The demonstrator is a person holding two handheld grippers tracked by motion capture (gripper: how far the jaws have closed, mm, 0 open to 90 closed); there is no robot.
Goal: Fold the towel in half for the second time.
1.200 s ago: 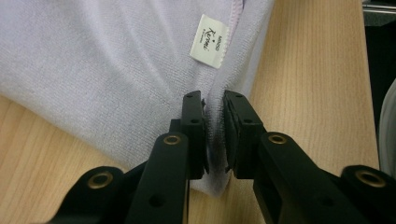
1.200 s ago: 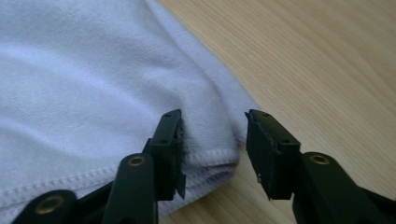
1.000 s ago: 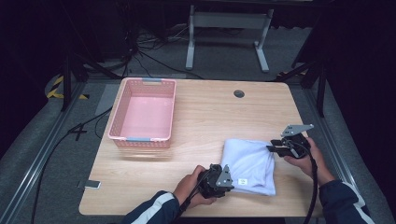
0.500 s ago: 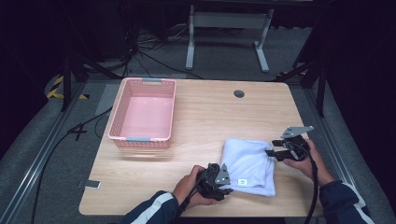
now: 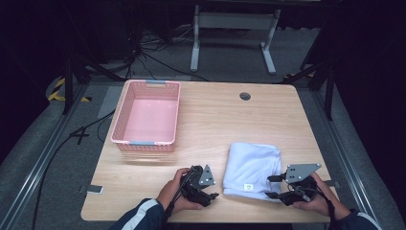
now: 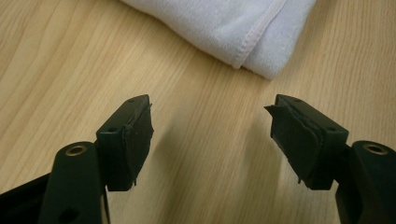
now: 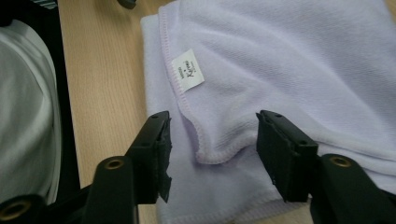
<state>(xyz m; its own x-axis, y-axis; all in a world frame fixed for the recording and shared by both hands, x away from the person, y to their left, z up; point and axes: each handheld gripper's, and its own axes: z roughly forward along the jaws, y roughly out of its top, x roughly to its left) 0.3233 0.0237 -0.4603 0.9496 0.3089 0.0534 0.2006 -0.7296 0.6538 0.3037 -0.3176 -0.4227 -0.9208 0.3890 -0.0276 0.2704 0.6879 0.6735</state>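
Currently catalogued: folded white towel [image 5: 253, 168] on worktop [image 5: 215, 120], near right corner.
High view: left gripper [image 5: 205, 188] beside towel, right gripper [image 5: 277, 188] at its edge. Left gripper view: jaws just opened, nothing between. Right gripper view: jaws apart over towel hem, gripping nothing.

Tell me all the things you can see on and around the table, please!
Table: one, light wood, in the middle of the high view.
Basket: one, pink, with nothing in it, on the table's left half.
Towel: one, white with a faint lilac tint, folded, with a small white label, on the table's near right part.
Round hole: one, dark, in the tabletop near its far edge.
Metal stand: one, grey, on the floor beyond the table.
Cables: several, black, on the floor beyond the table.
Left gripper: one, black, open over bare wood just left of the towel.
Right gripper: one, black, open over the towel's near edge.
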